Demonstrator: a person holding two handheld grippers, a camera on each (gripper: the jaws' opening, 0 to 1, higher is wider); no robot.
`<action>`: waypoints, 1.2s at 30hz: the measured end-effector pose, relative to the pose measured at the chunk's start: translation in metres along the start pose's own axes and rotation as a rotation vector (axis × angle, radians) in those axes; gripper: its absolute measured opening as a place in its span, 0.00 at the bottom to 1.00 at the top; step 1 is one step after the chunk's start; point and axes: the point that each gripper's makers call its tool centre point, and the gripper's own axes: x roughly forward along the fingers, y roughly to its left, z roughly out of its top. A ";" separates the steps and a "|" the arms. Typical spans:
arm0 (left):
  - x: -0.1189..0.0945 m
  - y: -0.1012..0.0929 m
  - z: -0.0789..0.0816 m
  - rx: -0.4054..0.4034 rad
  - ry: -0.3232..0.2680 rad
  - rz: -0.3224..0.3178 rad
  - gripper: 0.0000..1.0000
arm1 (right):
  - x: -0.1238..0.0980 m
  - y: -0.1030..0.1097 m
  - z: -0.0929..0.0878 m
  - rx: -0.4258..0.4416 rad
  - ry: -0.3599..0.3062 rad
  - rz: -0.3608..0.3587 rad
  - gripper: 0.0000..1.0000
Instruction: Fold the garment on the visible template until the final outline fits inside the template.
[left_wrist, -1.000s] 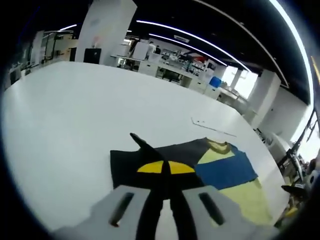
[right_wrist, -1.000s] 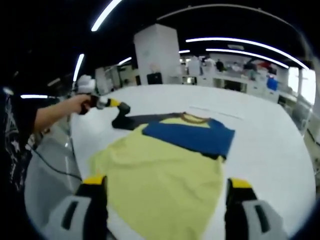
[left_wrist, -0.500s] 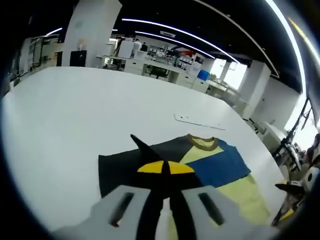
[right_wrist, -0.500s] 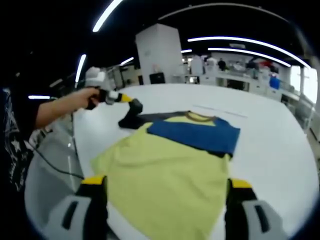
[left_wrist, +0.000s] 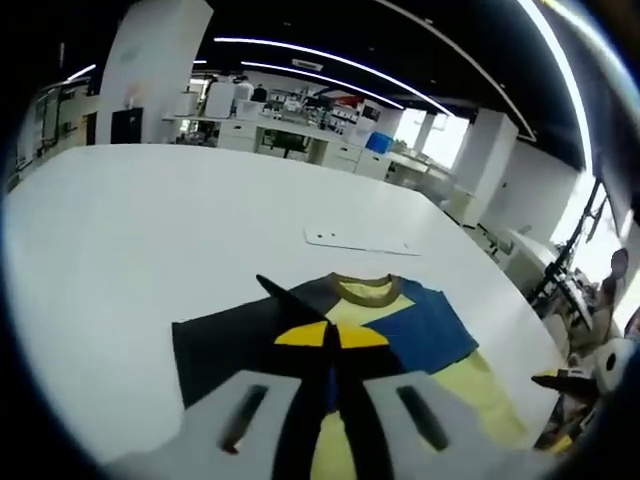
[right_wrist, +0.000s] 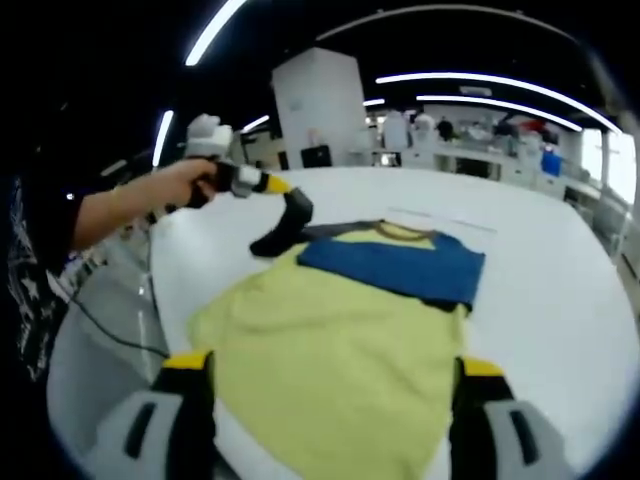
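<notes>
Fabric fills the lower middle of the left gripper view: the garment (left_wrist: 400, 335), a soft T-shirt in pale yellow with a blue band and an olive ribbed collar, lies on the smooth white table (left_wrist: 130, 230). We see the left gripper (left_wrist: 330, 350) with its 2 yellow-tipped jaws pressed together on the dark sleeve (left_wrist: 235, 335), lifting a pointed fold of it. A thin flat white strip (left_wrist: 355, 242) lies on the table beyond the collar.

In the right gripper view, the yellow body of the garment (right_wrist: 330, 350) lies flat and broad, blue band across its far end. Our right gripper (right_wrist: 325, 375) has its 2 jaws spread wide, holding nothing. The left gripper (right_wrist: 285, 205) in a hand (right_wrist: 185, 185) pinches the dark sleeve (right_wrist: 285, 228), raised off the table (right_wrist: 560, 300).
</notes>
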 end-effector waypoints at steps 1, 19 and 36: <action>0.002 -0.003 0.000 0.001 0.001 -0.006 0.00 | 0.001 0.001 -0.001 -0.006 0.005 0.003 0.99; 0.032 -0.064 0.006 -0.012 -0.011 -0.114 0.00 | 0.006 0.009 -0.003 -0.024 0.010 0.025 0.99; 0.061 -0.117 0.000 0.057 -0.001 -0.197 0.00 | 0.002 0.002 -0.010 -0.015 0.028 0.003 0.99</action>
